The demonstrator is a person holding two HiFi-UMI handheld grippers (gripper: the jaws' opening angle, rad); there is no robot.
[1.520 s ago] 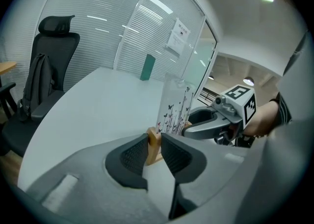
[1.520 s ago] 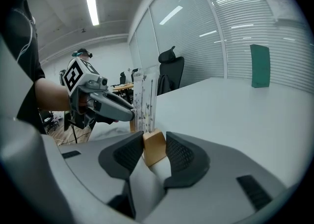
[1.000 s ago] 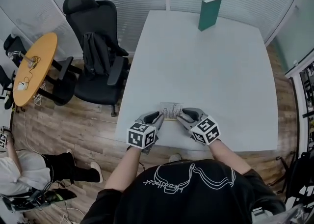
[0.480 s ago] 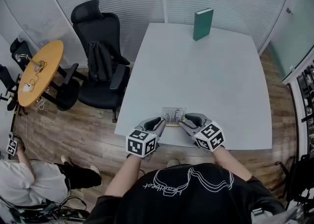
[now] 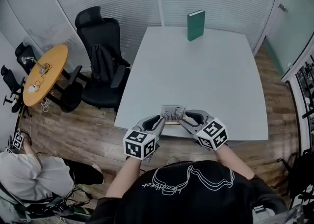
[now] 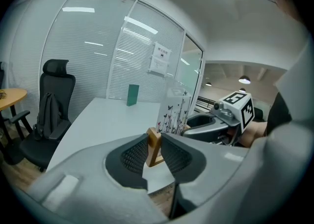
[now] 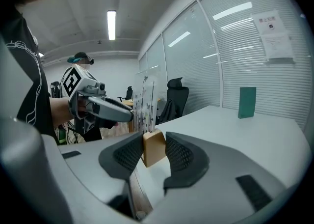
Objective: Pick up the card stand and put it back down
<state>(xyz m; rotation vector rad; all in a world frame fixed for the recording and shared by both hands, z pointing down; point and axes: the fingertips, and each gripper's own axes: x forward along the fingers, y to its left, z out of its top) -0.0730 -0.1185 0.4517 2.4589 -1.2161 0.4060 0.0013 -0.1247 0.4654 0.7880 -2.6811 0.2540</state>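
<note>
The card stand (image 5: pixel 173 114) is a clear upright panel printed with butterflies on a wooden base, close to the white table's (image 5: pixel 196 70) front edge. My left gripper (image 5: pixel 160 120) is shut on the base's left end, my right gripper (image 5: pixel 184 118) on its right end. In the left gripper view the wooden base end (image 6: pixel 154 147) sits pinched between the ribbed pads, with the panel (image 6: pixel 172 112) rising behind. The right gripper view shows the other wooden end (image 7: pixel 154 148) pressed between its pads. Whether the base rests on the table or hangs just above it, I cannot tell.
A green book (image 5: pixel 196 25) stands upright at the table's far edge. A black office chair (image 5: pixel 100 66) with a bag on it sits left of the table, and a round orange table (image 5: pixel 44 73) stands farther left. A person (image 5: pixel 29 179) crouches at the lower left.
The head view has swung, so the table and book sit lower and more to the left in frame. Both grippers keep the same hold on the stand's ends.
</note>
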